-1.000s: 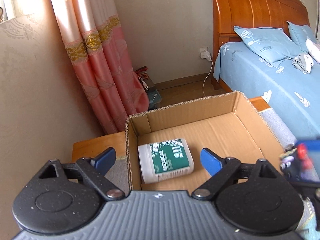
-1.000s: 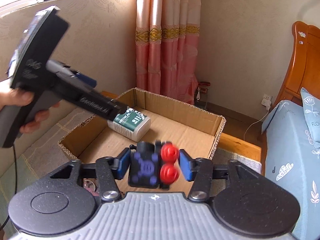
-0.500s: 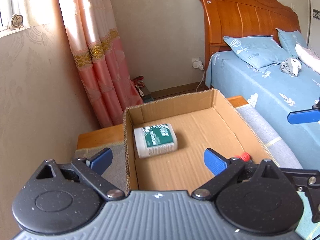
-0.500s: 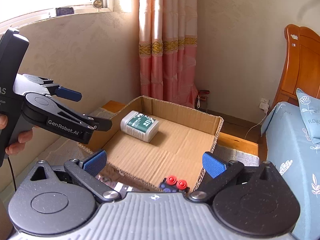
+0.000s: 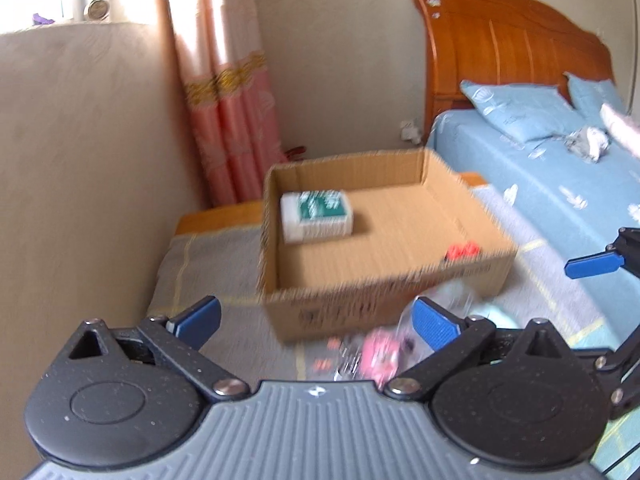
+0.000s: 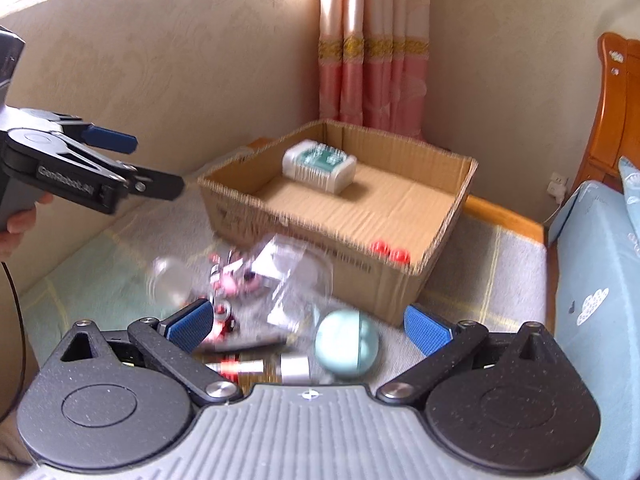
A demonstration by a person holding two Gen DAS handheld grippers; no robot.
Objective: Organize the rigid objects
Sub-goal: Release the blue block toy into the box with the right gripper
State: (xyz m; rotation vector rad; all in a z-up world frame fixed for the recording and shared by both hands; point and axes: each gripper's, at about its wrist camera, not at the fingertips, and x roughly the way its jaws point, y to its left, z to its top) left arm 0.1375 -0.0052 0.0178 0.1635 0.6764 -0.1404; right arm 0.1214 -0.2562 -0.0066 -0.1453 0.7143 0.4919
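An open cardboard box (image 5: 384,304) (image 6: 440,252) sits on a cloth-covered surface. Inside lie a white bottle with a green label (image 5: 316,216) (image 6: 320,164) at the back left and a toy with two red knobs (image 5: 462,251) (image 6: 390,252) at the front right corner. My left gripper (image 5: 316,320) is open and empty, in front of the box. My right gripper (image 6: 308,324) is open and empty, above a loose pile: a pale green ball (image 6: 346,354), a pink toy in a clear bag (image 6: 244,284), a clear ball (image 6: 170,284), a red-and-silver tube (image 6: 256,368).
A beige wall runs along the left (image 5: 80,160). Pink curtains (image 6: 372,52) hang behind the box. A bed with blue sheets (image 5: 560,168) and a wooden headboard (image 5: 500,68) is on the right. The left gripper also shows at the left of the right wrist view (image 6: 80,168).
The right gripper opened and left the red-knobbed toy in the box. Both grippers have pulled back from the box, so the pile in front of it now shows.
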